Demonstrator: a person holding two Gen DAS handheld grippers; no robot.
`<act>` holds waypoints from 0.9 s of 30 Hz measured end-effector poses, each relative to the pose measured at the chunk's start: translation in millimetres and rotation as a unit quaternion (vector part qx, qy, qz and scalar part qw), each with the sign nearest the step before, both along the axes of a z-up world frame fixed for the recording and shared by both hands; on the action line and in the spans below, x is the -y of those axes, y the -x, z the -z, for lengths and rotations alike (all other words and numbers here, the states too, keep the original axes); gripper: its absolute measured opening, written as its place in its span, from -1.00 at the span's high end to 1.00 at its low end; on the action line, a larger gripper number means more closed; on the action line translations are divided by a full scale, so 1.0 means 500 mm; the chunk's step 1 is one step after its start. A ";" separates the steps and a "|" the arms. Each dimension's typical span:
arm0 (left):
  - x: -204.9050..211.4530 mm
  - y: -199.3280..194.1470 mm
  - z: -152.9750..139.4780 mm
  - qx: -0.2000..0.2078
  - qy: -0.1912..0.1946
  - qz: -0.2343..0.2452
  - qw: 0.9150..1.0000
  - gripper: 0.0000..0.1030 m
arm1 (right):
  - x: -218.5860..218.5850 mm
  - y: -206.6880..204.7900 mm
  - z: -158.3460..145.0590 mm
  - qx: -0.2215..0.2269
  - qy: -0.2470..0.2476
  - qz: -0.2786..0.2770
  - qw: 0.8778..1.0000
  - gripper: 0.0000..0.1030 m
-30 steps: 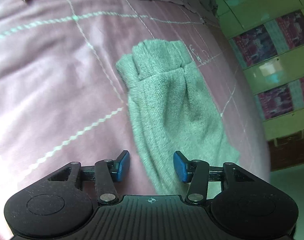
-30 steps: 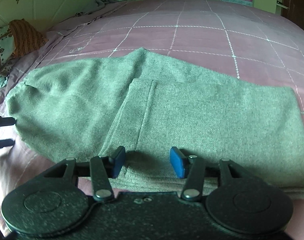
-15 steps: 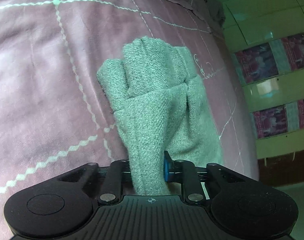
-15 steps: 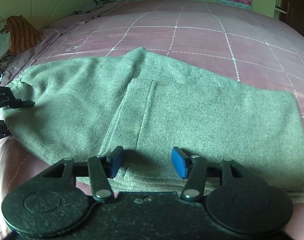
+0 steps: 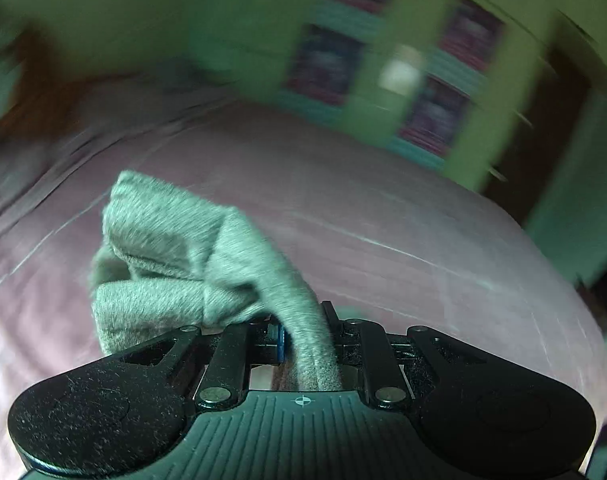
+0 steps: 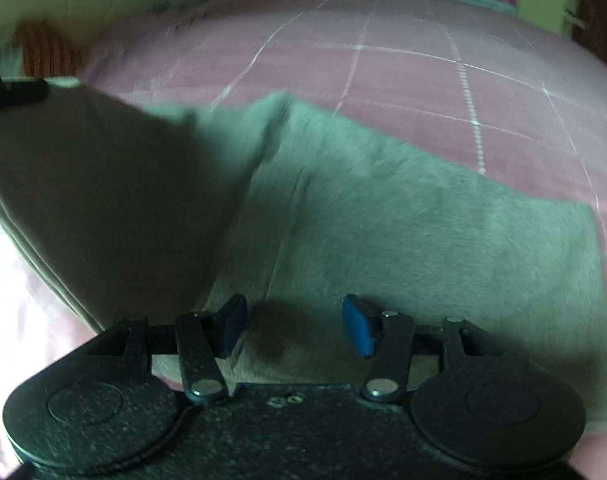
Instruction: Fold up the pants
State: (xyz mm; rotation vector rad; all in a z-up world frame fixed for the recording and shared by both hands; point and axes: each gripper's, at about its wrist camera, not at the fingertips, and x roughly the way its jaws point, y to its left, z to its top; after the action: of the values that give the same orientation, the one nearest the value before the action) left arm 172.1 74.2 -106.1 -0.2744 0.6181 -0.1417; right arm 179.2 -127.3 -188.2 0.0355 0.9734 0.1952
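The grey-green pants (image 6: pixel 403 224) lie on the pink bed. My left gripper (image 5: pixel 303 338) is shut on one end of the pants (image 5: pixel 175 256), which bunches up in front of its fingers and is lifted off the bed. In the right wrist view that lifted end (image 6: pixel 103 192) hangs as a raised flap at the left, with the left gripper (image 6: pixel 11 90) at its top corner. My right gripper (image 6: pixel 293 330) is open and empty, low over the near edge of the pants.
The pink bedspread (image 6: pixel 383 60) with white grid lines spreads beyond the pants. A striped pillow (image 6: pixel 43 50) lies at the far left. Green walls with posters (image 5: pixel 331 56) and a dark door (image 5: pixel 543 128) stand behind the bed.
My left gripper closed on the pants end, then lifted it and swung it up over the rest of the pants. The right gripper stayed open in place.
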 end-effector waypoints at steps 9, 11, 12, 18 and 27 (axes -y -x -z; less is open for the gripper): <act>0.416 0.045 0.072 -0.048 -0.147 0.238 0.959 0.66 | 0.243 0.069 -0.068 0.035 -0.035 0.124 0.991 -0.20; 0.468 0.058 0.105 -0.067 -0.178 0.244 0.951 0.51 | 0.305 0.086 -0.072 0.030 -0.068 0.149 0.986 -0.32; 0.479 0.066 0.111 -0.068 -0.184 0.242 0.950 0.45 | 0.328 0.094 -0.073 0.028 -0.082 0.159 0.984 -0.32; 0.435 0.101 0.057 -0.059 -0.148 0.238 0.958 0.39 | 0.379 0.122 -0.060 0.023 -0.133 0.154 0.979 -0.37; 0.260 0.094 0.064 -0.100 -0.107 0.086 0.985 0.39 | 0.360 0.092 -0.040 -0.009 -0.236 0.146 0.961 -0.52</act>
State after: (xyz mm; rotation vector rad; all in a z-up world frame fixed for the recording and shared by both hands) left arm 125.3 -55.6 -137.9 -0.0258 0.8497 -0.2132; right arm 133.5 -307.1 -168.3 0.6170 0.9089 0.1515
